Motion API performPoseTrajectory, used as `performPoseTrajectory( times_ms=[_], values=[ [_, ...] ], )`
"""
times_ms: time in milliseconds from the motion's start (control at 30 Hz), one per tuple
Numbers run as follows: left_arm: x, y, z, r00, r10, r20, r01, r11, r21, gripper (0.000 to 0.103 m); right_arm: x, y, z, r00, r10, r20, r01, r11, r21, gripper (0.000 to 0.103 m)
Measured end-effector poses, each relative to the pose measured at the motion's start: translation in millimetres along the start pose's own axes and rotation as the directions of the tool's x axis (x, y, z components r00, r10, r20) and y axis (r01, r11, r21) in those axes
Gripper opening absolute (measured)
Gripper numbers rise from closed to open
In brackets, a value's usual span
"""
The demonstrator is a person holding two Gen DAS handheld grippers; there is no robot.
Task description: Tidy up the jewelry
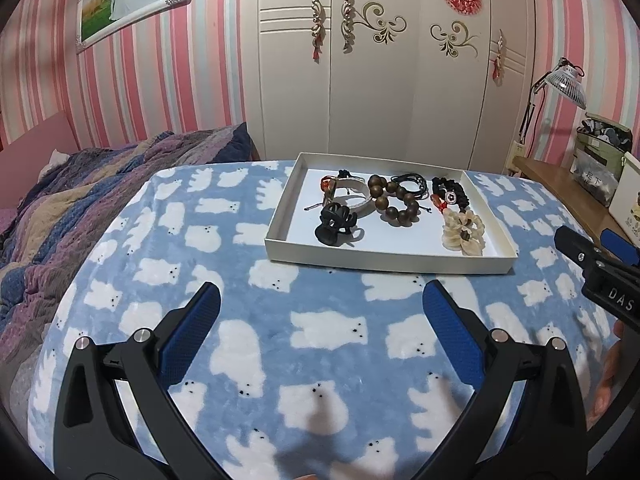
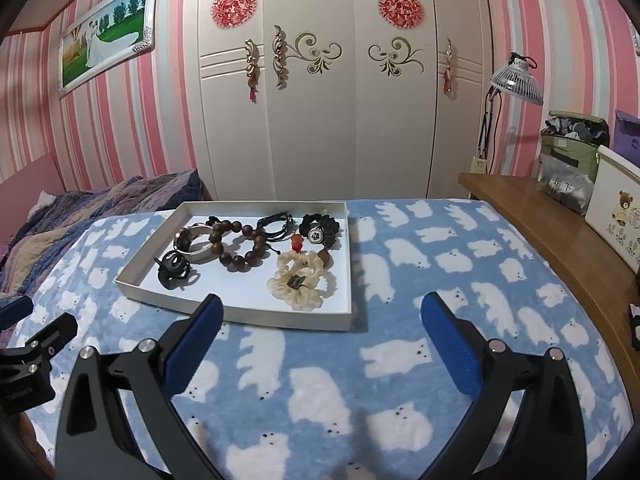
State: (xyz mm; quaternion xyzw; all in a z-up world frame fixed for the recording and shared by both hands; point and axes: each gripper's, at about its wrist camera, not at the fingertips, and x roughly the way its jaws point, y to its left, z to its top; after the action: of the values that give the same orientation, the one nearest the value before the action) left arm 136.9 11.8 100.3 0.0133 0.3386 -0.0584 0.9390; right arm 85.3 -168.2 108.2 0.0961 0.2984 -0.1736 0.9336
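Observation:
A shallow white tray (image 1: pixel 280 222) (image 2: pixel 144 264) rests on the blue bear-print blanket (image 1: pixel 280 344) (image 2: pixel 420 288). Inside lie a black claw clip (image 1: pixel 334 226) (image 2: pixel 173 269), a white bangle (image 1: pixel 354 194) (image 2: pixel 200 246), a brown wooden bead bracelet (image 1: pixel 394 200) (image 2: pixel 240 248), black cords (image 1: pixel 410 182) (image 2: pixel 276 224), a black braided bracelet with a red bead (image 1: pixel 450 196) (image 2: pixel 320 232) and a cream flower scrunchie (image 1: pixel 464 232) (image 2: pixel 298 280). My left gripper (image 1: pixel 320 296) hovers open in front of the tray with nothing between its fingers. My right gripper (image 2: pixel 318 308) is open and holds nothing, just before the tray's near right corner.
A striped quilt (image 1: pixel 92 188) (image 2: pixel 80 208) lies bunched at the left. A wooden shelf (image 1: pixel 560 180) (image 2: pixel 540 208) at the right carries bags, a white box and a lamp. White wardrobe doors (image 1: pixel 372 80) (image 2: pixel 320 120) stand behind. The other gripper shows at each view's edge.

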Motion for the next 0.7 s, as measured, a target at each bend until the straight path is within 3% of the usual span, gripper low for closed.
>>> performPoseTrajectory(
  times_ms=[700],
  values=[
    [-7.8,-1.7,-2.5,0.999,0.012,0.036,-0.012,1.000,-0.005,0.100,6.9,5.5,-4.2,0.999,-0.001,-0.032,0.000,1.000,-0.028,0.099]
  ],
)
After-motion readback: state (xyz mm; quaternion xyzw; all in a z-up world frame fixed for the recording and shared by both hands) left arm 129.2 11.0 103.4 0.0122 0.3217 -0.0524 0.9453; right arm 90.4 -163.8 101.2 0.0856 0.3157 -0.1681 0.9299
